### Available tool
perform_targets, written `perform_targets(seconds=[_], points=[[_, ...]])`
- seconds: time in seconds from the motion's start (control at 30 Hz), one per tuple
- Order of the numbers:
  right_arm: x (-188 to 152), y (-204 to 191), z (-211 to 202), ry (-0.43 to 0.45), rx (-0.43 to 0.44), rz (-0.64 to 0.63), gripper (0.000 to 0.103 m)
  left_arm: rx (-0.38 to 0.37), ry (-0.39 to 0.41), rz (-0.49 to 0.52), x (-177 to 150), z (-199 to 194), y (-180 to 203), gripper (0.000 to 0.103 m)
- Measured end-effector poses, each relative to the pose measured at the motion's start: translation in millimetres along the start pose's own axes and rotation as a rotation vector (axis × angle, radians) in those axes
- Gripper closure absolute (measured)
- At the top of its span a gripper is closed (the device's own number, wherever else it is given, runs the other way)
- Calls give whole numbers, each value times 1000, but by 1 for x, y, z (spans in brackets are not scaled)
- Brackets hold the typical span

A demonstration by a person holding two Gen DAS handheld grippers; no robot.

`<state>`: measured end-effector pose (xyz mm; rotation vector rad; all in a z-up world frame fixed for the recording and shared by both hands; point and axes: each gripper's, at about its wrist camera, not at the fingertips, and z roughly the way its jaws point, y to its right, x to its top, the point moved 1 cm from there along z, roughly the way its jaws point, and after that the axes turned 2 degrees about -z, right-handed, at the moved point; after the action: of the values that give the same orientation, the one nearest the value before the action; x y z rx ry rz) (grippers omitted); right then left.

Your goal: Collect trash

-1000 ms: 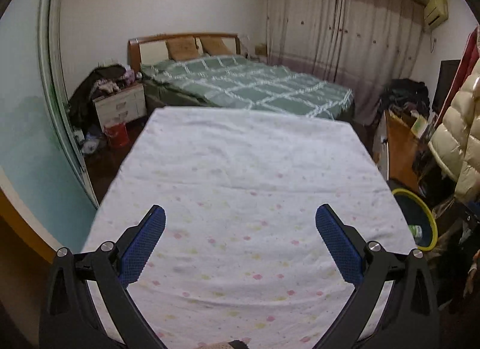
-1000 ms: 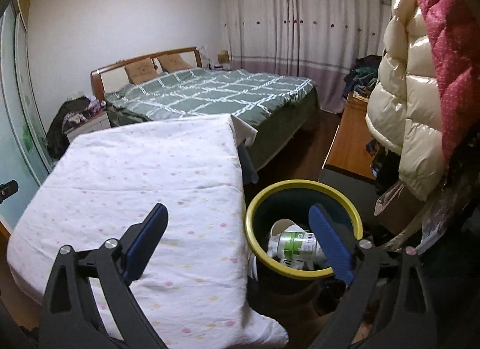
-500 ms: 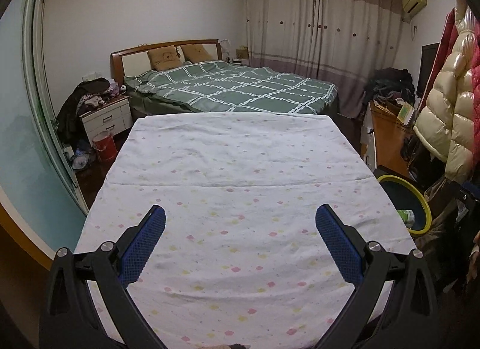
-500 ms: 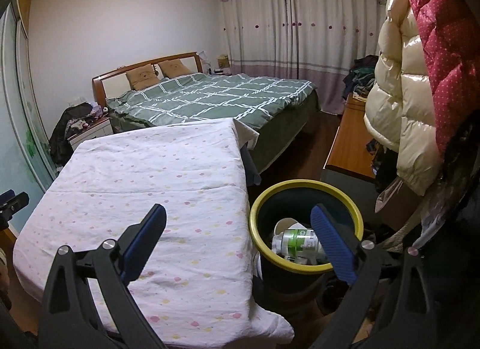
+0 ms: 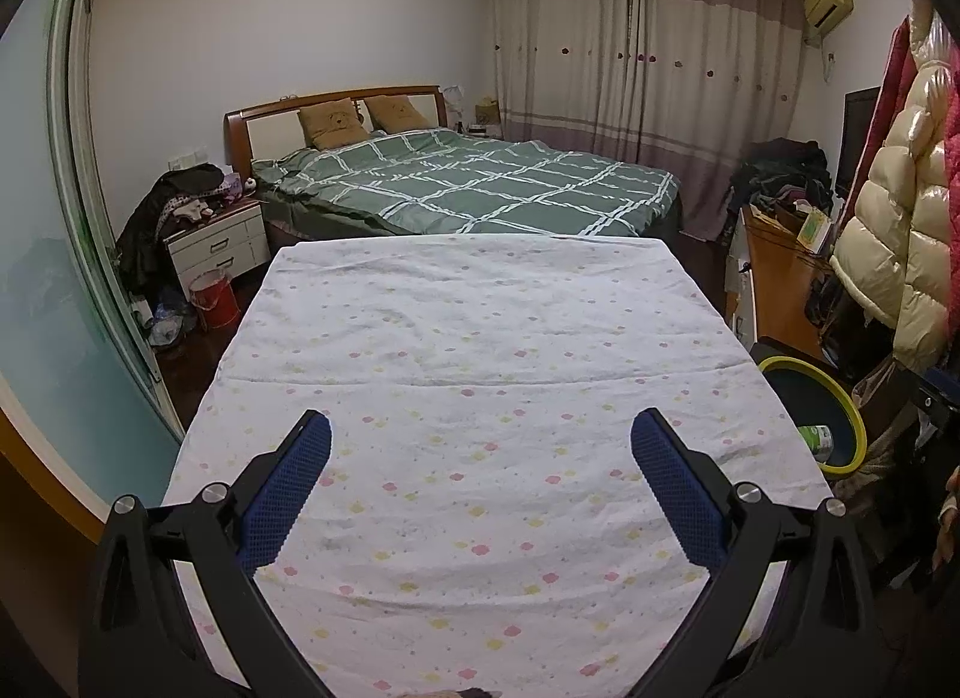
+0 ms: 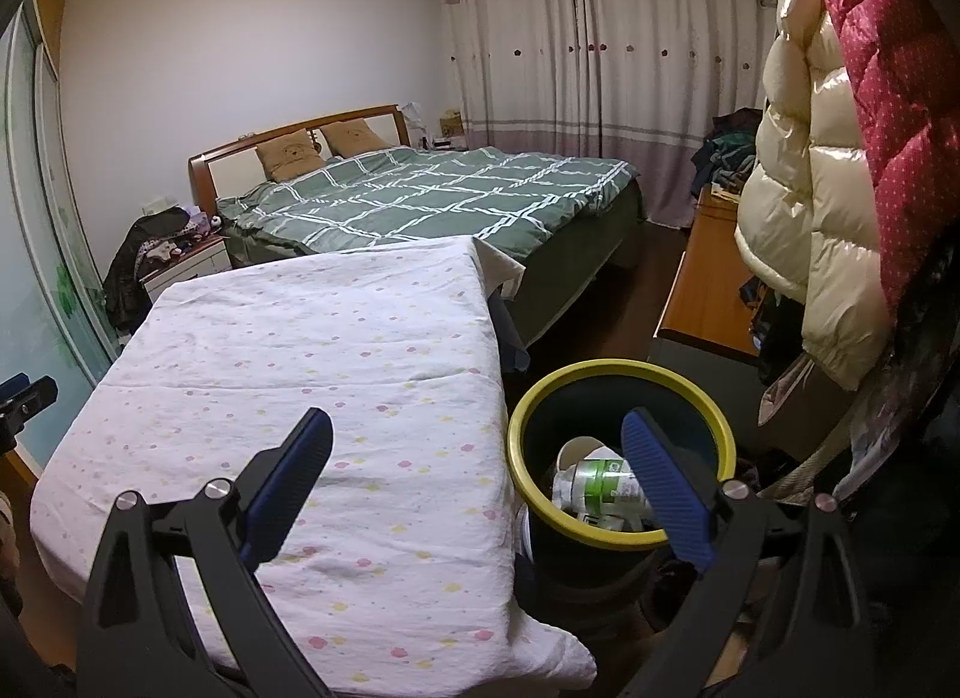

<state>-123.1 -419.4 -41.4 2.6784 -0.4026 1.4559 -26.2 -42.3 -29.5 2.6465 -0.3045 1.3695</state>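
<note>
A dark bin with a yellow rim (image 6: 618, 374) stands on the floor right of the cloth-covered table (image 6: 312, 350). Inside lie a green-and-white can (image 6: 600, 479) and white crumpled trash (image 6: 576, 449). My right gripper (image 6: 477, 428) hangs open and empty above the table's right edge, its right finger over the bin. In the left wrist view the same bin (image 5: 837, 383) shows at the far right with the can (image 5: 817, 439) inside. My left gripper (image 5: 480, 428) is open and empty over the flower-print cloth (image 5: 480, 350), on which I see no trash.
A green plaid bed (image 5: 480, 188) stands behind the table. A nightstand piled with clothes (image 5: 210, 236) and a red bucket (image 5: 210, 296) are at the left by a glass sliding door. Puffy coats (image 6: 828, 188) hang at the right over a wooden desk (image 6: 702, 302).
Both grippers have drawn back and risen a little, so more of the table and room shows. Both stay open and empty.
</note>
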Motion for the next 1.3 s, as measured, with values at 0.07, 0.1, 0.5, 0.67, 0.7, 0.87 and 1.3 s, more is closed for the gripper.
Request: perform_targets(seconds=[0.07,0.1,0.5,0.67,0.7,0.87,1.3], points=[[0,0,0,0,-1,0,11,-1,-3,0,0,1,0,5],[0,1,1,-1,-1,2,11,-1,-5,0,-1,1,0,5],[-2,6,5,-6,-7,22,10,-15,-27,15,-4,8,8,5],[-2,5,7,-11,-7,21,10,-13,-30,16,-4,10,9,5],[-2,5,8,-11,-7,21,10,-13,-31,15,-4,10,9,5],[-2,5,9,-13,-8,21,10,-15,-36,14,-5,11,9,5],[-3,5,11,-16,-7,20,10,-24,-50,19,-9,15,10,5]])
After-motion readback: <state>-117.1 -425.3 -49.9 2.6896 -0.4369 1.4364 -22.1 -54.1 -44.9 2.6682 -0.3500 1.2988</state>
